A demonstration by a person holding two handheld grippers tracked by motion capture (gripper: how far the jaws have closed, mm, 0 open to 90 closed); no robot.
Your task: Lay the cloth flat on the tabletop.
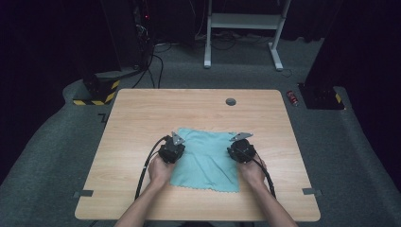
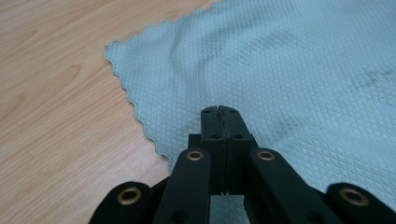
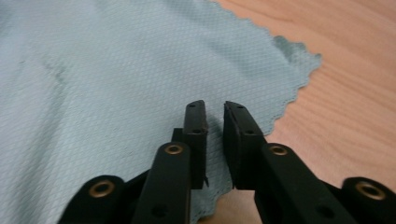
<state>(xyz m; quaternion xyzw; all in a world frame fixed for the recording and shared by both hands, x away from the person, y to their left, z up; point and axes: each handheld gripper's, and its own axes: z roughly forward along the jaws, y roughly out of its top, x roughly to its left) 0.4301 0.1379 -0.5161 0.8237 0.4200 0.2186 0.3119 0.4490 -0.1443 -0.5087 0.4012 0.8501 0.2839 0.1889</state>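
Dark curtains and a grey carpet ring one wooden table [image 1: 142, 118] in the high view, where one teal cloth [image 1: 205, 158] lies at the centre toward the 6 o'clock edge. Two hands come in from 6 o'clock, the left gripper [image 1: 173, 143] on the cloth's 9 o'clock edge, the right gripper [image 1: 241, 144] on its 3 o'clock edge; their jaws are hidden beneath the gripper bodies. In the left gripper view the left gripper [image 2: 219, 109] has its jaws pressed together low over the cloth [image 2: 299, 70]; whether fabric is pinched between them cannot be told. In the right gripper view the right gripper [image 3: 215, 108] shows a narrow gap between its jaws above the cloth [image 3: 116, 70], its scalloped corner at 2 o'clock.
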